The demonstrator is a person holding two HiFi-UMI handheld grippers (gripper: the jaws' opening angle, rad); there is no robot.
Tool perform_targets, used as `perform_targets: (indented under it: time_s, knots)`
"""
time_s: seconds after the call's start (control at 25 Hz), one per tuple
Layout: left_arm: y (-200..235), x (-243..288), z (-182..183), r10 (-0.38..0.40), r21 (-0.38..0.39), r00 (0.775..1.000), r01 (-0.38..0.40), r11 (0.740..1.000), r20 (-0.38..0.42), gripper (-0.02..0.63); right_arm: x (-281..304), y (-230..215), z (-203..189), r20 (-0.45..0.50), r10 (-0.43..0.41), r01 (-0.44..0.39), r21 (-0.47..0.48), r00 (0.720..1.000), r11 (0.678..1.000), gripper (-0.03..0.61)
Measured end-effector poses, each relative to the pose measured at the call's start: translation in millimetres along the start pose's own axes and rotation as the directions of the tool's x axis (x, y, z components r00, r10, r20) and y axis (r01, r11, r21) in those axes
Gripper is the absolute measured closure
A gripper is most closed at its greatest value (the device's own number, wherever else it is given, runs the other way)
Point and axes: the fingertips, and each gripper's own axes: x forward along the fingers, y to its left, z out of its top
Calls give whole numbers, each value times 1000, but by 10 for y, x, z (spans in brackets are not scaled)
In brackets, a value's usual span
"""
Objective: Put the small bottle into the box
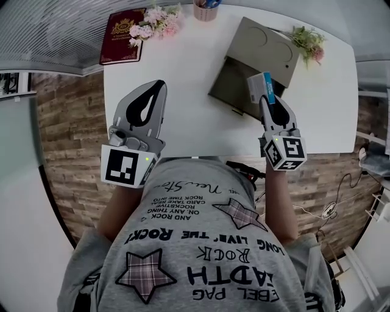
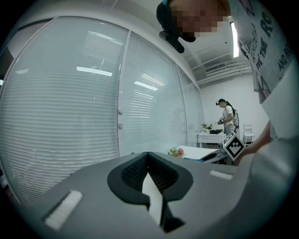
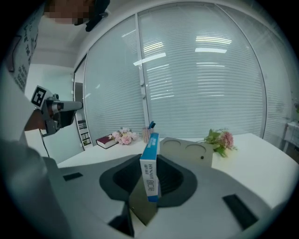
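Small blue-and-white carton (image 1: 259,87), the only candidate for the small bottle, is clamped between the jaws of the right tool (image 1: 266,97), its lower part pinched and its upper end standing clear above the fingertips. From the right gripper view the carton (image 3: 150,165) stands nearly upright in the right tool (image 3: 152,186), narrow printed face toward the camera. Seen from the head view it lies over the near right edge of the open grey box (image 1: 234,82); how high above the box it is cannot be told. The box (image 3: 187,151) sits on the white worktop (image 1: 183,61), its lid swung back and showing 2 round recesses. The left tool (image 1: 157,88) is held over the worktop's near left part, well apart from the box, and its own view shows the left tool (image 2: 150,179) with jaws pressed together and nothing between them. At the far edge lie a dark red book (image 1: 122,36), pink flowers (image 1: 155,23) just beside it, and a pen cup (image 1: 206,9); another flower sprig (image 1: 308,41) rests beside the lid.
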Motion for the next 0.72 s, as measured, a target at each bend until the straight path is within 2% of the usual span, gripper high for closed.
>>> perform_targets:
  time_s: [0.16,0.4,0.72]
  knots:
    - [8,8,-3,5,3,1000,-5,1000,-3,604,27,-9,-79,-11,5,-5,30,1000,1000,477]
    - [-3,31,-27,9,-1,1000,-9,1000,-10,604,34,-56,-140,2,10,-10,132,1000,991,477]
    - [-21,94,-22,8,22,1000,-8,1000,-11,604,37,-112,-235,-26,18,-13,186,999,983,477]
